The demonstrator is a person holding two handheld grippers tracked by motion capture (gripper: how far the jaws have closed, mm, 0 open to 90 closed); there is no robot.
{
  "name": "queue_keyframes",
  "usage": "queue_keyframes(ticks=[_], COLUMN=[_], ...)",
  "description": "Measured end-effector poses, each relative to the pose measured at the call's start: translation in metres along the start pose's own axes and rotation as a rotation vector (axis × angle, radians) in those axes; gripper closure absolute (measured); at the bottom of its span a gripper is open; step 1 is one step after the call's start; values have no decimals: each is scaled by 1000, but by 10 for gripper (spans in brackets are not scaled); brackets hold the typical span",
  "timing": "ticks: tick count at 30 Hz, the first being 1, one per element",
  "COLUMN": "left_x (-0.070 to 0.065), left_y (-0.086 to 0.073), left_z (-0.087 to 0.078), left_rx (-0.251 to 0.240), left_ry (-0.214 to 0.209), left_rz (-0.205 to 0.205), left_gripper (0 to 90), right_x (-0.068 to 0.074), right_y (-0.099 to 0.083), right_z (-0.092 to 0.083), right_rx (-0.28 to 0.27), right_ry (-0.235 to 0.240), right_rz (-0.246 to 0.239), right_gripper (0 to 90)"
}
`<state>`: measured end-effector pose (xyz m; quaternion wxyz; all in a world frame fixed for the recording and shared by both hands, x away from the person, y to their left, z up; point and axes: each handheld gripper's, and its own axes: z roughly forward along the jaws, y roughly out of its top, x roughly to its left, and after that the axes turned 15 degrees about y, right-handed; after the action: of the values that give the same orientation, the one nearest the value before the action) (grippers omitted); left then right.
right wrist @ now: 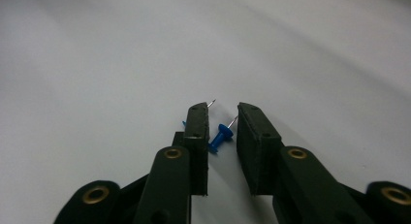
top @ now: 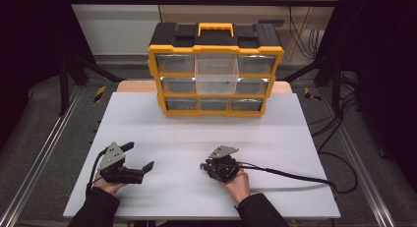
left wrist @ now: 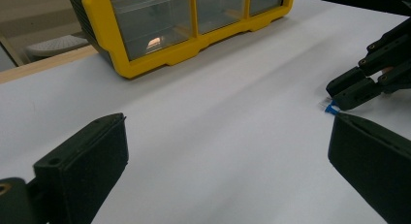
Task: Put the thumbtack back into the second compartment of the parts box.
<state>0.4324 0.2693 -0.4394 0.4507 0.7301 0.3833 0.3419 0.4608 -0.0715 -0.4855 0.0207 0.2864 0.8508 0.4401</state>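
Lying on the white table (top: 162, 133) between the jaws of the right gripper (right wrist: 223, 122), a blue pushpin (right wrist: 220, 137) has its long axis slanting away from the camera, blue head nearer and thin metal point aimed up and to the right toward the right-hand jaw. A second pin tip shows just past the left-hand jaw, with a sliver of blue beside that jaw. The jaws stand narrowly apart around the pushpin; the left-hand one is touching or nearly touching its head, and whether the pads press on it cannot be told. The left gripper (left wrist: 228, 151) has its jaws wide apart over bare table, nothing between them. From the yellow organizer (top: 215, 70) at the far edge, the pushpin sits well toward the person, right of centre. The organizer's middle top drawer (top: 217, 74) is pulled out; its contents cannot be made out, nor those of the closed clear drawers.
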Motion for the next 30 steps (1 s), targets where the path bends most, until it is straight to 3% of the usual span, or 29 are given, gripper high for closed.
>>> queue_keyframes(ticks=[7,17,20,23,30], left_x=[0,0,0,0,1], left_y=[0,0,0,0,0], left_z=[0,0,0,0,-1], left_rx=[0,-1,-1,-1,-2], left_ry=[0,-1,-1,-1,-2], left_rz=[-1,-1,-1,-1,-1], left_gripper=[5,5,5,5,5], right_x=[0,-2,-1,-2,-1], right_y=[1,1,2,3,6], right_z=[-1,-1,0,-2,-6], right_rx=[13,11,6,9,2], right_ry=[-1,9,6,9,13], right_rz=[13,19,50,32,42], right_gripper=[829,847,850,853,854])
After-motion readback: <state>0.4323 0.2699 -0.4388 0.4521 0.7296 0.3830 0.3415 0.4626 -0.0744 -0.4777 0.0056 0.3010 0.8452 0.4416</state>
